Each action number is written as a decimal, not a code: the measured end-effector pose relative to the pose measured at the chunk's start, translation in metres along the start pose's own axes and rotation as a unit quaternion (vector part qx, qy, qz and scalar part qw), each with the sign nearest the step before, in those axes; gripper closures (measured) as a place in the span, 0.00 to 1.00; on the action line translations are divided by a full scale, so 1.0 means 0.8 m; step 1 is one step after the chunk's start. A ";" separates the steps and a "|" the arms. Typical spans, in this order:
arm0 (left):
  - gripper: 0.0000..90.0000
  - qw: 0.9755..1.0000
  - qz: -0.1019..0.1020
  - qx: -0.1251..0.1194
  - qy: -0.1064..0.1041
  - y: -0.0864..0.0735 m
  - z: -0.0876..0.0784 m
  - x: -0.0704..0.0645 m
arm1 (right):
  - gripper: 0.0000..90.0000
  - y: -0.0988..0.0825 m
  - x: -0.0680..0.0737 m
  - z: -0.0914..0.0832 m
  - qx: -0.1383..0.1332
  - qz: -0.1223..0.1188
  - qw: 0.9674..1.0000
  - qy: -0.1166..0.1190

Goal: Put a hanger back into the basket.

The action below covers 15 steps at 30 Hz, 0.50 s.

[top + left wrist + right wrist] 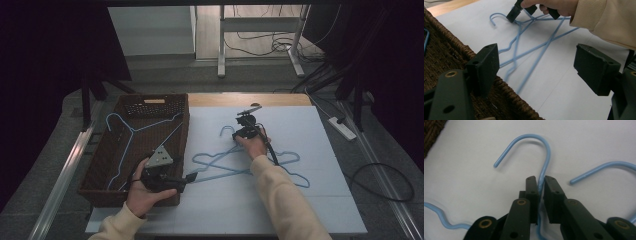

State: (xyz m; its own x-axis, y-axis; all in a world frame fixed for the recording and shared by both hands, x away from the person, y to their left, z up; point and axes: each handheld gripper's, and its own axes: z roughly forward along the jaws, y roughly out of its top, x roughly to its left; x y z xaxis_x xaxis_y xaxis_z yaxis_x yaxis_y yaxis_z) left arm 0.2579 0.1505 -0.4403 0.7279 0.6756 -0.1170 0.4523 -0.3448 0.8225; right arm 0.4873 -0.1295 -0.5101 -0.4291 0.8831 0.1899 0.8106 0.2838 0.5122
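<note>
Two light-blue wire hangers [240, 162] lie crossed on the white mat. My right gripper [240, 131] is at their hook end, and its jaws [541, 182] are shut on the neck of one hanger just below its hook [534, 138]. The second hanger's hook [604, 167] lies free to the right of it. Another blue hanger [127, 135] rests inside the brown wicker basket [100, 192]. My left gripper [192, 177] hovers over the basket's right rim, and its jaws [536, 67] stand wide open with nothing between them, facing the hangers [534, 47].
The white mat [280, 200] covers the table right of the basket, with a strip of bare wood [250, 99] at the far edge. A power strip [342, 127] and cables lie on the floor to the right.
</note>
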 end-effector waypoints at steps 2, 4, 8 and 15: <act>0.24 1.000 -0.001 0.000 0.000 0.000 0.000 0.000 | 0.95 -0.001 0.000 0.000 0.000 0.005 1.000 0.003; 0.24 1.000 -0.001 -0.001 0.000 0.000 0.000 0.000 | 0.96 -0.001 0.002 0.000 0.003 -0.005 1.000 -0.007; 0.24 1.000 -0.001 0.000 0.000 0.000 0.000 0.000 | 0.96 -0.001 0.003 -0.007 -0.010 0.007 1.000 0.000; 0.24 1.000 0.000 0.000 0.001 0.000 0.000 0.000 | 0.96 0.000 0.008 -0.022 -0.033 -0.002 0.999 0.004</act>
State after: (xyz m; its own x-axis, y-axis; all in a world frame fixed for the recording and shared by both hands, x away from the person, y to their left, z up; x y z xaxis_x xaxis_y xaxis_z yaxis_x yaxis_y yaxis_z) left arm 0.2576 0.1506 -0.4402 0.7271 0.6765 -0.1167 0.4522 -0.3442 0.8228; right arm 0.4776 -0.1306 -0.4947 -0.4348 0.8793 0.1942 0.7816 0.2614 0.5664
